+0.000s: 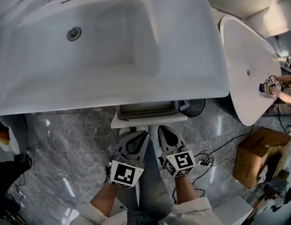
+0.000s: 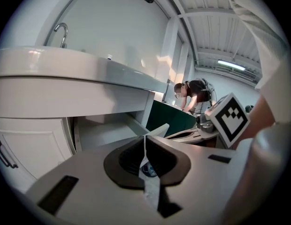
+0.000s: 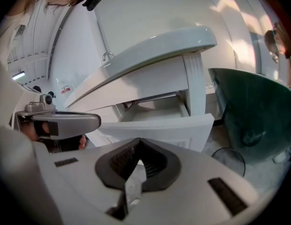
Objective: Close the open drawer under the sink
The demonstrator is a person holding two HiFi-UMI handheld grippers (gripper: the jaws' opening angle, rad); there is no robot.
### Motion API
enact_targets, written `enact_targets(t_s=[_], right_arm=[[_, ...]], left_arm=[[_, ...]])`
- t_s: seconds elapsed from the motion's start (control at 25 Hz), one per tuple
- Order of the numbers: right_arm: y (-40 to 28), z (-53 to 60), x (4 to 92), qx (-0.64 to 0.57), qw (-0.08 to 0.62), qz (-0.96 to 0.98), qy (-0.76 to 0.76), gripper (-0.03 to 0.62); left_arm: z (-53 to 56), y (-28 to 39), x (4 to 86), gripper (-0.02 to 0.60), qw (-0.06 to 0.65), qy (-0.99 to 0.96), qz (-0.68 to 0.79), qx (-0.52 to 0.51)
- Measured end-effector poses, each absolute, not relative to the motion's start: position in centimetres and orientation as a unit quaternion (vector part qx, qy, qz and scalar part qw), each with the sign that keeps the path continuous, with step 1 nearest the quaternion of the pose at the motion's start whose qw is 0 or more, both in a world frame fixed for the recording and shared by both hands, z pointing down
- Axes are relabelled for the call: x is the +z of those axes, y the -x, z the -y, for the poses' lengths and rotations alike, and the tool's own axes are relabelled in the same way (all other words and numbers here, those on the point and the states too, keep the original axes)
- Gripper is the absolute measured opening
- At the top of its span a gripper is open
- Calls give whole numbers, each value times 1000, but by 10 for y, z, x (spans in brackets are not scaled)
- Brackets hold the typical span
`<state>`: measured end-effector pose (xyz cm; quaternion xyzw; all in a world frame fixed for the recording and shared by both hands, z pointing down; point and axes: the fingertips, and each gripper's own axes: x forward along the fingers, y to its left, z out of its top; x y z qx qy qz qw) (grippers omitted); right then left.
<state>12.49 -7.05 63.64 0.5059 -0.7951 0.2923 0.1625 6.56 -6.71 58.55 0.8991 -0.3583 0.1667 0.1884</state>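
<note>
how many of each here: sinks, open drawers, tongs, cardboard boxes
sink: 1
open drawer: 1
tongs: 2, left tongs and right tongs
box: 1
total: 5

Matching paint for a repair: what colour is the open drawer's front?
The drawer front is white; the right gripper view shows it best.

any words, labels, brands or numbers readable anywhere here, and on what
No text can be read.
Cube on the left gripper and cube on the right gripper: square marker patterns, no letters.
Small sticker on the wall, right gripper view: too small to read.
</note>
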Motion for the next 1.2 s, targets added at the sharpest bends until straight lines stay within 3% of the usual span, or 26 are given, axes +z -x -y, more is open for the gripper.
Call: enact_targets(t_s=[0.68,1.2], right_arm=[[-126,75,665,303,177,781,-517,11],[-132,87,663,297,180,768,-538,11]], left_arm=[[64,-48,645,25,245,-856,414,190],[80,-34,646,17,237,-840,444,201]])
